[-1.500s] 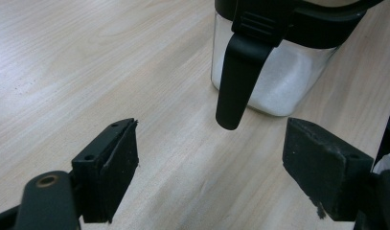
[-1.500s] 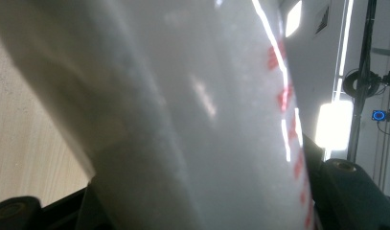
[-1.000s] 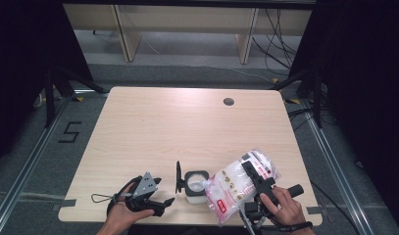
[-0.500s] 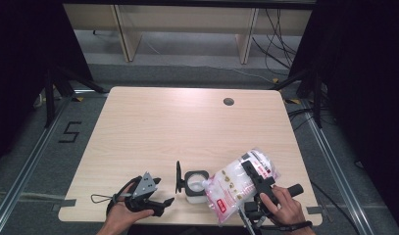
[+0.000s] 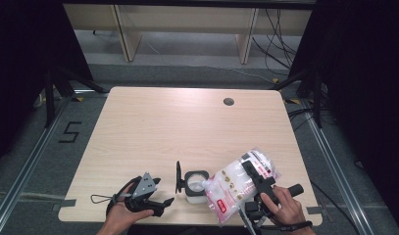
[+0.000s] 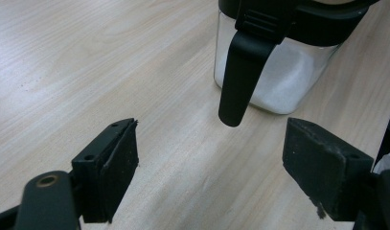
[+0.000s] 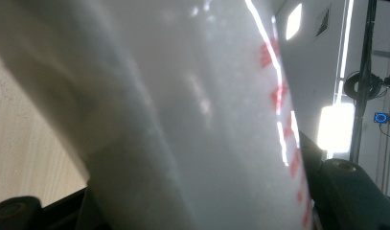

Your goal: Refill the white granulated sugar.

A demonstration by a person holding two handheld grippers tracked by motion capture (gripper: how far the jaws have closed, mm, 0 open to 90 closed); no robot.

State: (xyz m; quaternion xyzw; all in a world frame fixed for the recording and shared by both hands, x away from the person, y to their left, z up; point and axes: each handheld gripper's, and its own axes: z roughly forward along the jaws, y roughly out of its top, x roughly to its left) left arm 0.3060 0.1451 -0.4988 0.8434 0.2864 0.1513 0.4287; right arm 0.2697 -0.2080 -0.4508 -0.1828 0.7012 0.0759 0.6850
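Nothing has shifted over the last second: both hands sit where they were, so the pour looks paused or just settling. Right hand-held gripper (image 5: 258, 182) stays clamped on the bag of white granules (image 5: 234, 188), tipped toward the open glass jar (image 5: 195, 186) near the bench's (image 5: 187, 127) front edge, lid (image 5: 178, 177) flipped up. Left hand-held gripper (image 5: 155, 196) rests on the bench beside the jar, jaws wide apart and empty. Jar partly filled with white granules.

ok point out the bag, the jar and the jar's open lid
bag (image 5: 231, 188), high view, on its clear middle panel
jar (image 6: 283, 81), left gripper view, on its glass side over the white contents
lid (image 5: 178, 176), high view, on the black flap standing open
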